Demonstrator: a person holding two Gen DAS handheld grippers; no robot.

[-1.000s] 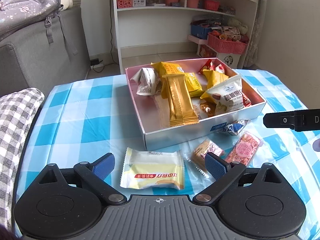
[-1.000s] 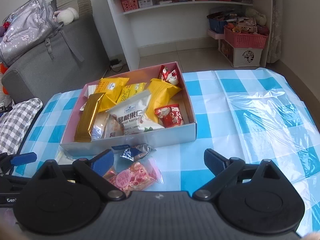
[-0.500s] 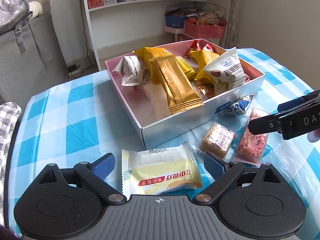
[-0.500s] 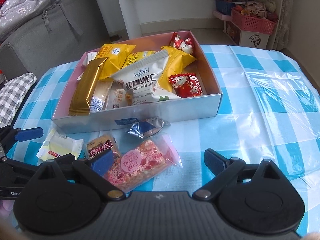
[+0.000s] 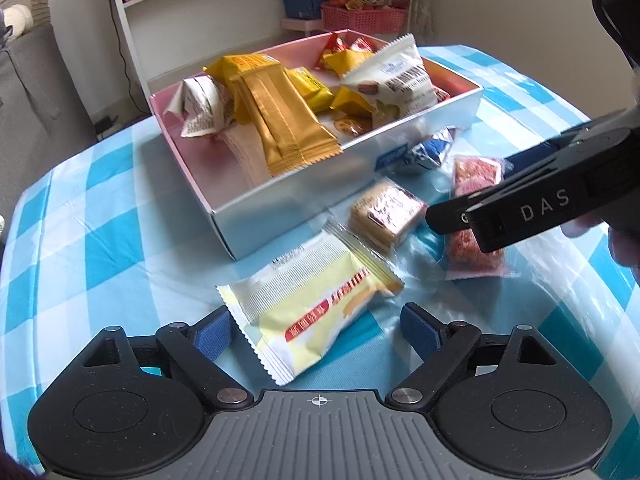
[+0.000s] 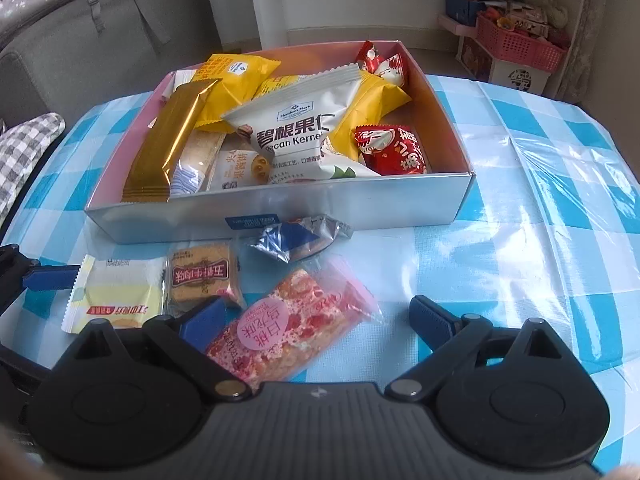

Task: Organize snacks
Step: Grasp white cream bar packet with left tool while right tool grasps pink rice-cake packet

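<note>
Left wrist view: the left gripper (image 5: 318, 326) stands with its jaws spread wide and holds nothing; the pale yellow snack packet (image 5: 310, 310) lies flat on the blue checked tablecloth (image 5: 100, 240), its near end between the two blue pads. At 12 o'clock from the packet sits the open snack box (image 5: 280, 216), pink inside with a silver front wall, piled with wrappers, a gold bar (image 5: 284, 132) leaning across them. At 2 o'clock from the packet lie a brown biscuit square (image 5: 384, 214) and a pink nougat bar (image 5: 474, 208); a blue foil candy (image 5: 426, 154) rests against the box front. The right gripper (image 5: 532, 200) reaches in from 3 o'clock over the nougat bar.

Right wrist view: the right gripper (image 6: 316, 322) is also spread wide and grips nothing; the pink nougat bar (image 6: 288, 330) lies slantwise between its fingers, nearer the left pad. At 10 o'clock from it lies the brown biscuit square (image 6: 202, 278), and the pale yellow snack packet (image 6: 116, 294) at 9 o'clock. The blue foil candy (image 6: 296, 238) sits at 12 o'clock, touching the snack box (image 6: 360, 208), where a white pecan packet (image 6: 298, 132) lies on top.
</note>
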